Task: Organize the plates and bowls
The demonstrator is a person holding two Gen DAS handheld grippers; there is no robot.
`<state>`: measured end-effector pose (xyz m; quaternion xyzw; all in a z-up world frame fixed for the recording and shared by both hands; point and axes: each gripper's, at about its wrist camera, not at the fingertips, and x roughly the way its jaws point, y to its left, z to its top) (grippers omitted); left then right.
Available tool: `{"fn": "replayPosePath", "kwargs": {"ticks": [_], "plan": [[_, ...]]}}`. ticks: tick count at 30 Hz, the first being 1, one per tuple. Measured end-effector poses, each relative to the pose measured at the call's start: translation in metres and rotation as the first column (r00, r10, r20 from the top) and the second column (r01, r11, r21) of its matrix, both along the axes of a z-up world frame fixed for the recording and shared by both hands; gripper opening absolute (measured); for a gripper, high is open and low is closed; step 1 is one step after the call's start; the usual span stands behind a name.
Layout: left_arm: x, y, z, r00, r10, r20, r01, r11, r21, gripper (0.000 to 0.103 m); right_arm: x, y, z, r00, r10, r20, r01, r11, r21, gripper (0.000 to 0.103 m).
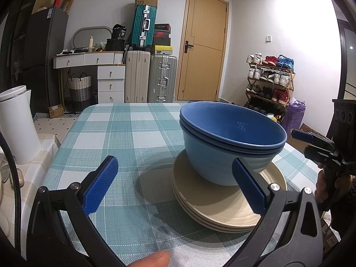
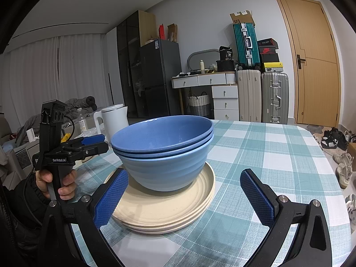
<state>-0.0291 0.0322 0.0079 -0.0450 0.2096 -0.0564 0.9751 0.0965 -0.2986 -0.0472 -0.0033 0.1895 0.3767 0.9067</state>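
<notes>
My left claw: jaws wide, holding nothing. My right claw: jaws wide, holding nothing. Between them: bowls, blue, nested, upright, on stacked cream plates. Under all: checked table. Beyond left claw: white kettle.

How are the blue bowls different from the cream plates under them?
The blue bowls are deep and steep-walled; the cream plates are flat and shallow. The bowls sit on top; the plates rest on the checked tablecloth. Both are nested stacks, and nothing holds either.
</notes>
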Motion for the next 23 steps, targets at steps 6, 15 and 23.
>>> {"fn": "replayPosePath", "kwargs": {"ticks": [6,15,23], "plan": [[0.0003,0.0000,-0.0004,1.000,0.000,0.000,0.000,1.000,0.000,0.102,0.0007,-0.0005,0.0003,1.000,0.000,-0.001,0.000,1.000,0.001,0.102],[-0.0005,-0.0001,-0.0002,1.000,-0.001,0.001,0.001,1.000,-0.001,0.102,0.0002,0.0001,0.0005,1.000,0.000,-0.001,0.000,1.000,0.001,0.102],[-0.0001,0.0007,0.0002,1.000,0.004,0.000,-0.004,1.000,-0.001,0.102,-0.0002,0.0005,-0.0007,1.000,-0.001,-0.003,0.001,1.000,0.000,0.102]]}}
